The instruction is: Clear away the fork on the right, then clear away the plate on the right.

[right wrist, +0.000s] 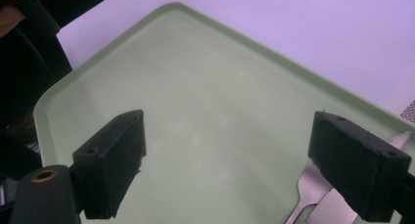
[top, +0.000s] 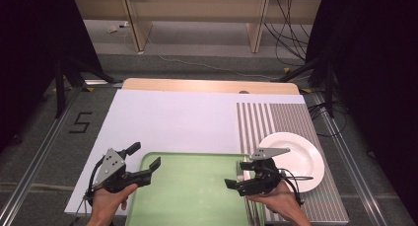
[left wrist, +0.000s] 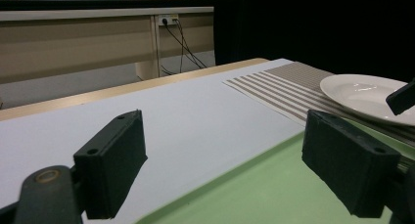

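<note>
From the high view, we've got the right tool [top: 237,175] hanging over the right edge of the green tray [top: 192,159], jaws spread wide and holding nothing. Just beside it the cutlery [top: 240,172] lies along the tray's right rim, next to the white plate [top: 306,159] on the striped mat [top: 266,118]. The left tool [top: 146,163] hovers at the tray's left corner, jaws wide too. We judge the cutlery has been set down and the release is done; next comes lifting clear without nudging it.

In the left gripper view, both pads stand well apart over the white surface [left wrist: 161,121], the plate [left wrist: 362,94] far right.

In the right gripper view, a fork [right wrist: 306,192] and a knife [right wrist: 337,207] rest low beside the right-hand pad, outside the gap.
</note>
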Demonstrator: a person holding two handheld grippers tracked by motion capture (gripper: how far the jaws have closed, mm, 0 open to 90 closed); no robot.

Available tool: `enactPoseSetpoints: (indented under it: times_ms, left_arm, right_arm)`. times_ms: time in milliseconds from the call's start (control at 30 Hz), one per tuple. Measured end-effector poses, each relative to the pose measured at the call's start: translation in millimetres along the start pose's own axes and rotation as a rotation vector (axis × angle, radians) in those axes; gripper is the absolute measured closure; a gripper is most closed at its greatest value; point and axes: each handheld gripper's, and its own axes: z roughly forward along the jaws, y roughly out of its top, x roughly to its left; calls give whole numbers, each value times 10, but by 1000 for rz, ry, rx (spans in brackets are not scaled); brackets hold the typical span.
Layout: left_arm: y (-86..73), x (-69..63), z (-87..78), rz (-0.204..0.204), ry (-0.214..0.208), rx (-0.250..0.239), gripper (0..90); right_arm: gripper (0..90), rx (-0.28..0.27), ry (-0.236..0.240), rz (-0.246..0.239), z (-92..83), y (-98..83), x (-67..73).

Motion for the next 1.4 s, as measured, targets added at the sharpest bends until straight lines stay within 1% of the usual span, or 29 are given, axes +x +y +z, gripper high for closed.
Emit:
enactPoseSetpoints:
  times_ms: [33,100,133,167,200,233,267,333,400,433,467,500,533,600,667,833,967,1033,1100,1133,1167,1200,1300,1333,1367,1400]
  left_arm:
    - [0,-2,-2,1,0,0,160]
    - [0,1,-4,2,0,0,160]
    - [4,6,-15,7,4,9,161]
    - [3,10,-19,7,6,7,160]
    - [1,12,-25,0,10,6,160]
    - [0,19,-27,-4,10,4,161]
    - [-1,23,-27,-5,12,4,160]
    - [0,19,-29,-1,10,4,160]
    - [3,9,-32,3,9,4,160]
    - [5,4,-33,4,10,4,160]
    - [1,4,-25,0,3,-5,161]
    - [5,4,-31,3,9,5,160]
    - [4,9,-28,1,9,4,160]
    - [3,17,-27,0,12,4,161]
    - [3,20,-25,-2,13,2,161]
    - [7,11,-22,4,8,6,162]
    - [8,9,-21,5,5,5,161]
    - [9,7,-17,7,3,4,161]
    - [9,7,-17,8,2,4,161]
    - [11,7,-18,9,4,3,161]
    - [12,7,-20,7,6,2,161]
    - [14,7,-21,6,6,2,161]
    - [18,-6,-15,14,1,0,161]
    - [16,-11,-17,20,0,4,161]
    - [15,-16,-20,19,-1,5,161]
    - [13,-16,-23,18,-2,4,161]
  right_arm:
    - [150,-10,-6,-5,-15,-1,-1]
    - [149,-25,-4,-4,-49,1,-3]
    - [149,-25,-4,-3,-69,7,-7]
    - [149,-43,-13,-2,-76,6,-12]
    - [149,-44,-18,2,-89,9,-20]
    - [149,-51,-13,5,-100,9,-29]
    - [149,-40,-19,4,-122,13,-41]
    - [149,-57,-26,19,-136,4,-52]
    - [150,-72,-18,22,-154,1,-69]
    - [149,-72,-25,24,-171,1,-73]
    - [149,-75,-10,29,-186,2,-81]
    - [149,-71,-19,31,-206,4,-85]
    - [149,-92,-19,34,-198,0,-96]
    - [150,-78,-25,37,-238,3,-118]
    - [150,-84,-24,52,-257,-2,-144]
    - [149,-97,-39,64,-319,-11,-192]
    - [150,-115,-63,71,-382,-22,-236]
    - [150,-115,-65,81,-410,-37,-258]
    - [150,-121,-76,78,-430,-49,-286]
    - [150,-117,-77,88,-447,-50,-293]
    - [150,-121,-91,84,-459,-52,-308]
    - [150,-124,-88,88,-471,-53,-319]
    - [150,-134,-102,100,-511,-67,-358]
    - [150,-142,-112,95,-525,-72,-377]
    - [150,-139,-117,105,-539,-75,-386]
    - [150,-149,-129,99,-552,-80,-404]
